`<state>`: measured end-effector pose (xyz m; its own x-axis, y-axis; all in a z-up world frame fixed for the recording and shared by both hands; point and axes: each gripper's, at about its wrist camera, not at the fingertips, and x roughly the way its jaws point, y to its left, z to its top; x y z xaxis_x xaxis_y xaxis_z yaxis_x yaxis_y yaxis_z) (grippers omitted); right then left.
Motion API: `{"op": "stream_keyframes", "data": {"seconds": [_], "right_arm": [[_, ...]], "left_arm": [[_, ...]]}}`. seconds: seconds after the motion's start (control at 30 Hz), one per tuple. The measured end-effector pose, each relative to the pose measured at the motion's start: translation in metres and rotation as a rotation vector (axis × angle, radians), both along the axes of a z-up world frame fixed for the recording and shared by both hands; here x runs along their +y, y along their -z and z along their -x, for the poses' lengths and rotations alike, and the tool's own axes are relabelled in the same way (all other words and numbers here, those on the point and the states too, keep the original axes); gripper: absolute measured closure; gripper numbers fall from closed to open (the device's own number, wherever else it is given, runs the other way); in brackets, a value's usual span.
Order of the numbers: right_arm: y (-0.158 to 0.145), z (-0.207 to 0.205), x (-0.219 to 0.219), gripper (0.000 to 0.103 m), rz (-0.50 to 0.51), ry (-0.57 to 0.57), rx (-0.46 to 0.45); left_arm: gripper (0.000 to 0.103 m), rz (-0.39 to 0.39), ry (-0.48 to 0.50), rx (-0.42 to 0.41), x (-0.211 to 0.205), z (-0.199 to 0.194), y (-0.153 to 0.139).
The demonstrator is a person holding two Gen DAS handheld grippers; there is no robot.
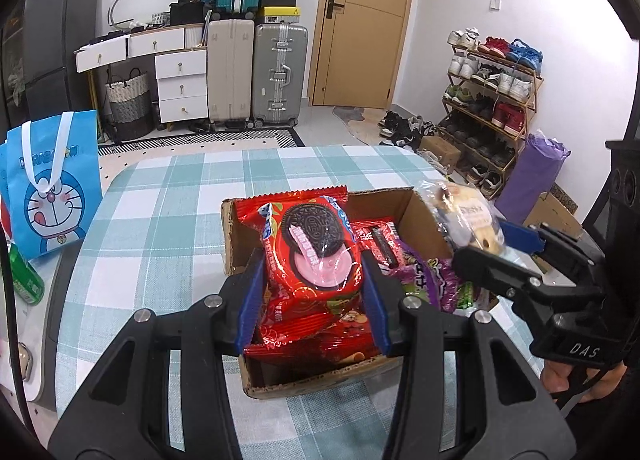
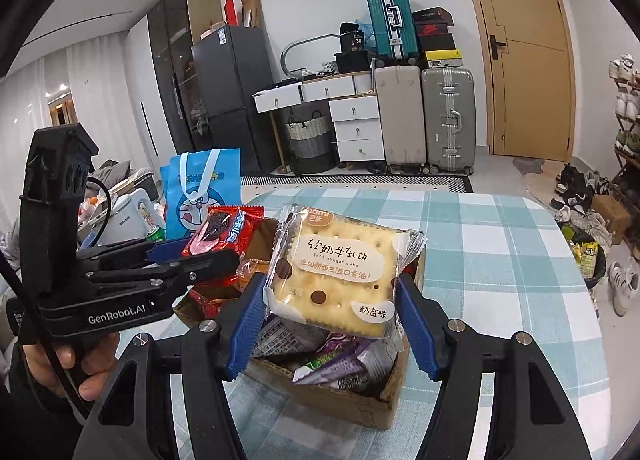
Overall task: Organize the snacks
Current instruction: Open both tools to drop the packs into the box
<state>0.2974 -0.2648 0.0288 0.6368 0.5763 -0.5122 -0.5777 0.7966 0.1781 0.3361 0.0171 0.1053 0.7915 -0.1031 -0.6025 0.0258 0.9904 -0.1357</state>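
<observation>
My left gripper [image 1: 314,292] is shut on a red Oreo packet [image 1: 310,252] and holds it over the open cardboard box [image 1: 232,236] on the checked table. It also shows in the right wrist view [image 2: 218,234]. My right gripper [image 2: 332,312] is shut on a clear-wrapped nougat cracker packet [image 2: 340,280] above the box's right side [image 2: 348,406]. That packet shows in the left wrist view [image 1: 468,220], with the right gripper [image 1: 492,256] beside the box. Red and purple snack packets [image 1: 432,280] lie inside.
A blue Doraemon bag [image 1: 54,188] stands at the table's left, with a green can [image 1: 26,280] beside it. Suitcases [image 1: 256,76], white drawers and a shoe rack [image 1: 492,100] stand beyond the table. A white kettle [image 2: 130,216] sits at far left.
</observation>
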Motion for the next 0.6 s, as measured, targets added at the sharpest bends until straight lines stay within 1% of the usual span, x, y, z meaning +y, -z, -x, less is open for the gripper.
{"op": "stream_keyframes", "data": {"seconds": [0.13, 0.33, 0.53, 0.6], "right_arm": [[0.002, -0.012, 0.006, 0.038, -0.012, -0.007, 0.019], [0.006, -0.024, 0.02, 0.038, 0.018, -0.009, 0.028], [0.007, -0.032, 0.028, 0.038, 0.019, -0.008, 0.037], [0.01, -0.037, 0.03, 0.038, 0.016, -0.007, 0.054]], "left_arm": [[0.061, 0.002, -0.016, 0.016, 0.004, -0.01, 0.009], [0.061, 0.002, -0.028, 0.039, 0.009, -0.026, 0.022], [0.061, 0.002, -0.028, 0.044, 0.009, -0.032, 0.029], [0.061, 0.009, -0.03, 0.048, 0.009, -0.035, 0.031]]}}
